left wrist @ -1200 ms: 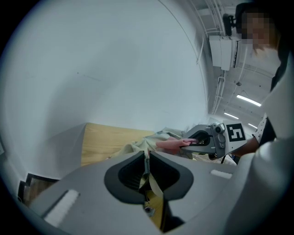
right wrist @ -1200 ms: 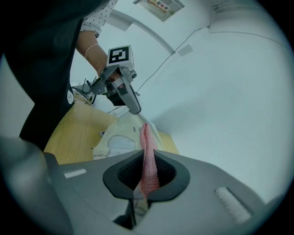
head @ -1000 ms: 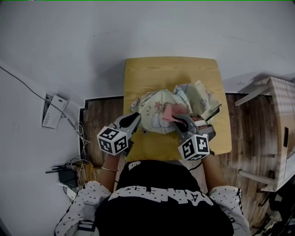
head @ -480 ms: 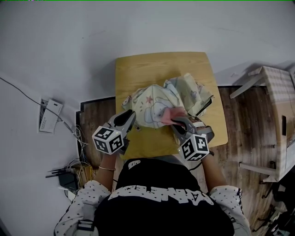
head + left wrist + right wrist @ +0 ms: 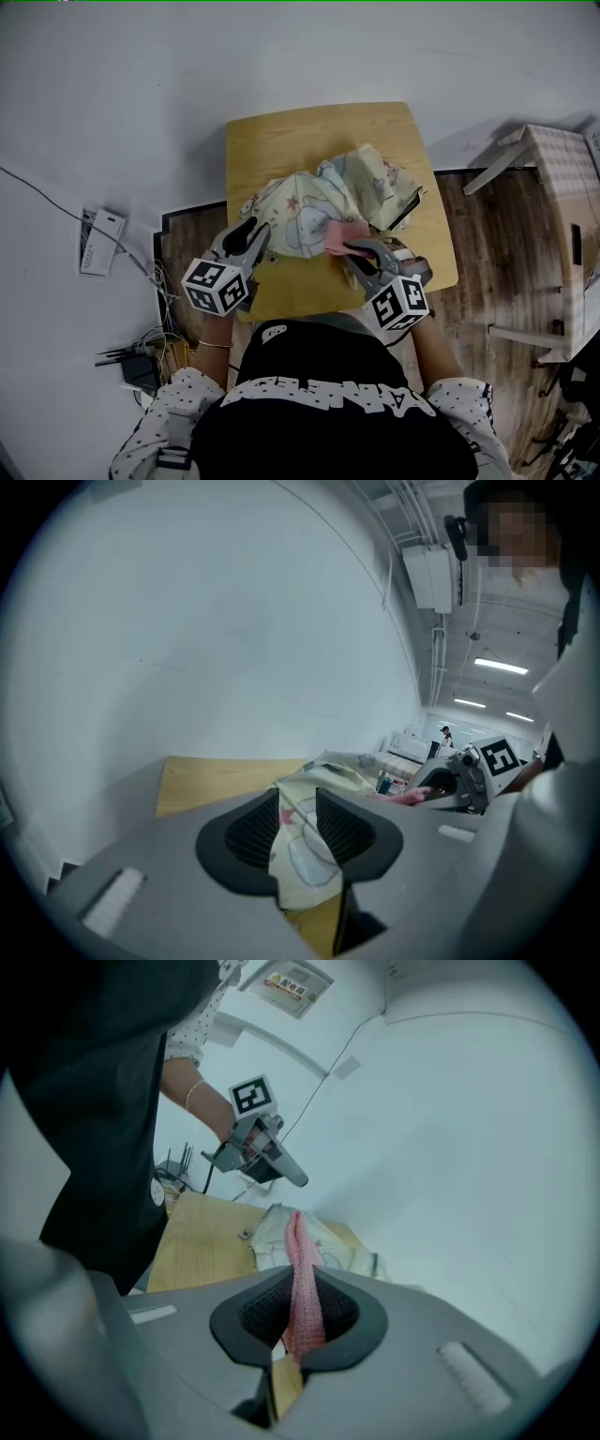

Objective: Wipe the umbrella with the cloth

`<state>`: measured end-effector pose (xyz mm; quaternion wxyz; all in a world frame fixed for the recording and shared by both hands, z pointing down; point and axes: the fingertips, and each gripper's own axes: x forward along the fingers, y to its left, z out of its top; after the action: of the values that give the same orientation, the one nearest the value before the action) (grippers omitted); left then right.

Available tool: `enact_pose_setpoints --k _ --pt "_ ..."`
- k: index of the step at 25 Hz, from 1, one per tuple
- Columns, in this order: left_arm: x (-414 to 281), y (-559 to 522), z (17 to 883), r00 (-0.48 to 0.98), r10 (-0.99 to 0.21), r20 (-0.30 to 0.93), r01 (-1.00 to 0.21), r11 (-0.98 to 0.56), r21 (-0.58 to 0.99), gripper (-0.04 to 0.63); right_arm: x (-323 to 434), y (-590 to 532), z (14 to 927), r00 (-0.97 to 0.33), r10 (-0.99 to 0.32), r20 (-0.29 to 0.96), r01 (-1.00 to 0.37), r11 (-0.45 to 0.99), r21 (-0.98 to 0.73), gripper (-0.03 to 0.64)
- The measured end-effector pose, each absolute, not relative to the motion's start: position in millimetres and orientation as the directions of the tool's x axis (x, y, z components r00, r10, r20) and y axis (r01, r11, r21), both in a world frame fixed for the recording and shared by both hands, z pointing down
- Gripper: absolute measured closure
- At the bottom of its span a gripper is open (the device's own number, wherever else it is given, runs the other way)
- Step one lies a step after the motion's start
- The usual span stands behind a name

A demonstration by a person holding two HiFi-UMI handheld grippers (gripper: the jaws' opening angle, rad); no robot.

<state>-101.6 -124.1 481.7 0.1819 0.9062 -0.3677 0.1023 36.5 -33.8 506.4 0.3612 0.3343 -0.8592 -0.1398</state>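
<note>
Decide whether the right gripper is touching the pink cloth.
Touching. The right gripper view shows the pink cloth pinched between the pads of the right gripper, with no gap on either side.

Left hand-held gripper [image 5: 254, 234] just opening, umbrella [image 5: 298, 211] between; right hand-held gripper [image 5: 350, 250] clamps cloth [image 5: 336, 234].

Right tongs [image 5: 298, 1309] were clamped on the pink cloth [image 5: 301, 1265], held edge-up between the pads | beyond the cloth, a crumpled pale patterned umbrella [image 5: 333, 1249] lay on the wooden worktop [image 5: 202, 1246] | white wall behind
</note>
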Motion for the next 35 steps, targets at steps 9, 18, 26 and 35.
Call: enact_pose_setpoints --k 9,18,26,35 --pt "-18 -90 480 0.831 -0.493 0.257 -0.549 -0.802 0.236 0.448 94 -34 454 -0.373 -0.869 0.326 -0.711 0.493 0.502 0.583" --pt "49 -65 515 0.832 -0.410 0.374 -0.463 -0.884 0.060 0.364 138 -2 457 -0.252 -0.907 0.337 -0.790 0.394 0.469 0.583" --pt "72 -66 543 0.782 -0.431 0.450 -0.463 -0.885 -0.043 0.316 141 12 466 -0.229 -0.896 0.380 -0.786 0.401 0.471 0.583" --pt "71 -80 546 0.726 -0.505 0.466 -0.512 -0.850 -0.123 0.483 146 13 467 -0.224 -0.894 0.389 -0.803 0.395 0.446 0.583"
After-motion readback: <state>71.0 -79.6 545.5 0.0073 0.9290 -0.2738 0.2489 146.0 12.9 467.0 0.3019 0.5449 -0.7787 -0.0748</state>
